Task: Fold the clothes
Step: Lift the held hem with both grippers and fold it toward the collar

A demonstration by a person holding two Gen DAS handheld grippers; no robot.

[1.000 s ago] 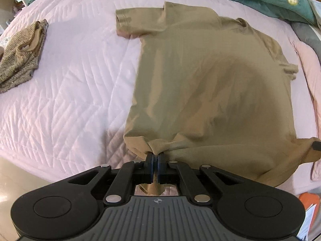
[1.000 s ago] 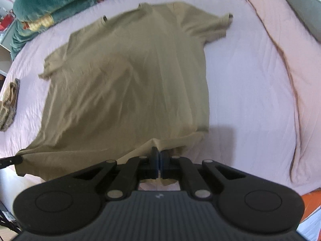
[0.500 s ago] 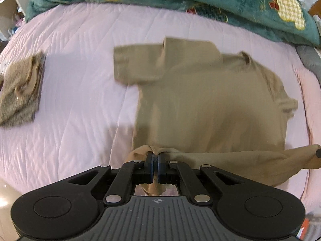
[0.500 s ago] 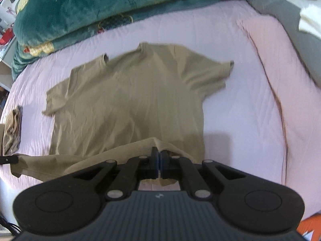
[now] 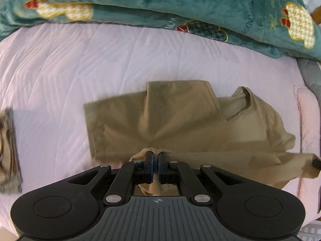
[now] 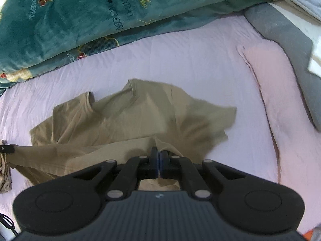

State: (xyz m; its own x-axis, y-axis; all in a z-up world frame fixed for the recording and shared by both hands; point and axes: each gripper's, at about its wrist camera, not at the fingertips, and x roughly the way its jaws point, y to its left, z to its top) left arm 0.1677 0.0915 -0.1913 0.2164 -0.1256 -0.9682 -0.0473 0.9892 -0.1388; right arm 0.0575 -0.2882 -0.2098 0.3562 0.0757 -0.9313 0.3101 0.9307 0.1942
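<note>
Left wrist view: left tool [image 5: 154, 156] is clamped tight on a bunched bit of the tan t-shirt [image 5: 180, 120] hem.
Right wrist view: right tool [image 6: 159, 154] is pinched on the other hem corner, same deal.
Shirt spot: on the pink quilted bed [image 5: 80, 70], bottom edge lifted and stretched between both tools over the lower half, collar and sleeves flat.
Background: teal blanket [image 5: 160, 2] with bear patches at the far side.
Left edge: a brownish folded garment [image 5: 8, 150], well apart from the shirt.
</note>
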